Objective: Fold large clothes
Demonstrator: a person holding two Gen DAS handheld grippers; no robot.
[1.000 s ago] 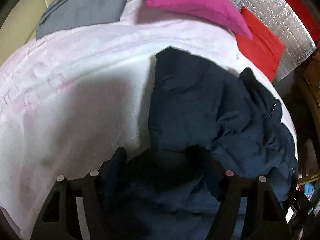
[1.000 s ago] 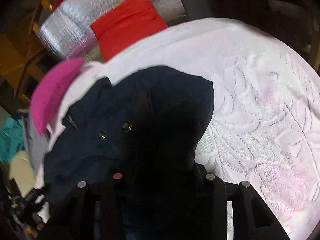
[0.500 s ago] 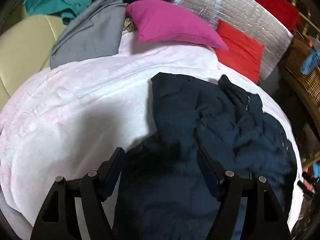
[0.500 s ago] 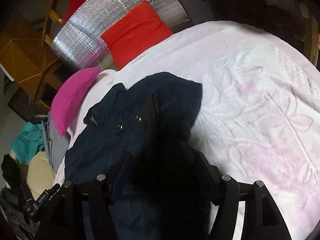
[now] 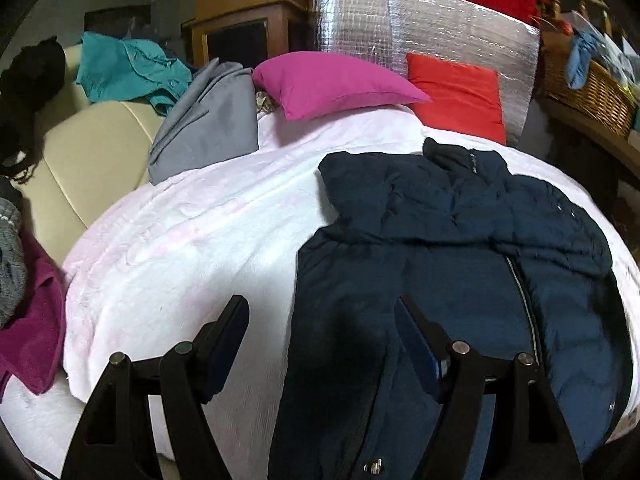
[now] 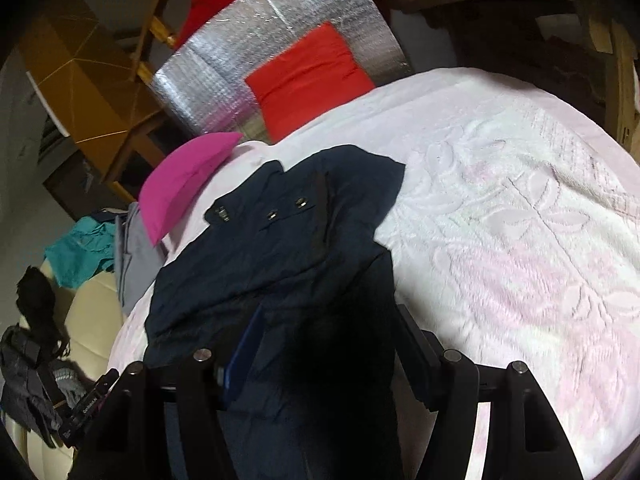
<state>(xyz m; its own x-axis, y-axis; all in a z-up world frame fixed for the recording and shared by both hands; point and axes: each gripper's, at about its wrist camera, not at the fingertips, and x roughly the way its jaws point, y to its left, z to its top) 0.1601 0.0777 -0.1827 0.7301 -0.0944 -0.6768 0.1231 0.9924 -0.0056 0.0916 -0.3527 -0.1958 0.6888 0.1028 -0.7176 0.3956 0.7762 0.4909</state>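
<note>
A navy padded jacket (image 5: 440,240) lies spread on a pale pink bedspread (image 5: 192,240), its zip running towards me and its upper part folded over and rumpled. In the left wrist view my left gripper (image 5: 320,308) hovers open above the jacket's left edge, nothing between its fingers. The right wrist view shows the same jacket (image 6: 272,264) from its other side, snaps showing near the collar. My right gripper (image 6: 328,312) hangs open over its near part, in shadow, its pads apart from the cloth. The embossed bedspread (image 6: 500,220) stretches to the right.
A magenta pillow (image 5: 332,80), a red cushion (image 5: 456,96) and a silver foil mat (image 5: 420,20) stand at the bed's head. Grey clothing (image 5: 208,120) and a teal garment (image 5: 124,68) lie on a cream seat (image 5: 92,152) to the left. A wicker basket (image 5: 588,92) sits far right.
Both grippers have drawn back and risen from the jacket, so more of the room shows. The right jaws have widened and let go of the dark fabric. The left jaws stayed wide.
</note>
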